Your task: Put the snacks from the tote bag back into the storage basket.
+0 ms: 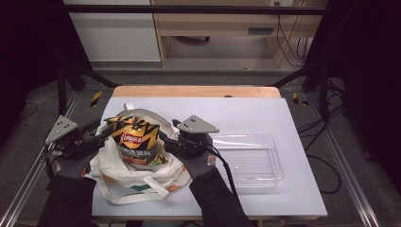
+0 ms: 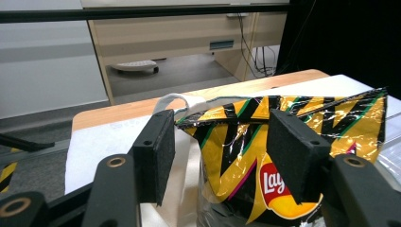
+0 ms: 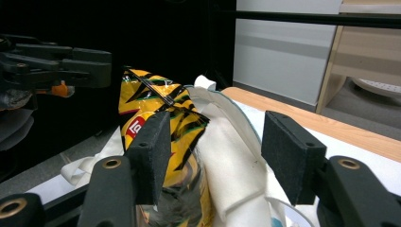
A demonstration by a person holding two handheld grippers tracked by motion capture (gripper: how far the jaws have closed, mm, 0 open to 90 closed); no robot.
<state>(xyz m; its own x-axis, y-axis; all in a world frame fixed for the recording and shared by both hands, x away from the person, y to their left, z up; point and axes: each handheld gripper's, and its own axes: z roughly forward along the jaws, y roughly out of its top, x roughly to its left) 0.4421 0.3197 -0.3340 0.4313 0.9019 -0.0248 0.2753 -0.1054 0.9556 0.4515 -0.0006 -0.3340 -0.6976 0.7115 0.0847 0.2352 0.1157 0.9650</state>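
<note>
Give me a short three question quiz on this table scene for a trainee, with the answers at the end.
1. True or false: the chip bag stands inside the white tote bag.
2. What lies on the table right of the right gripper? A) a clear tray B) a metal bowl C) a cardboard box
3. What colour is the mat under the tote bag?

Key
1. True.
2. A, the clear plastic tray.
3. White; the mat covers the wooden table.
</note>
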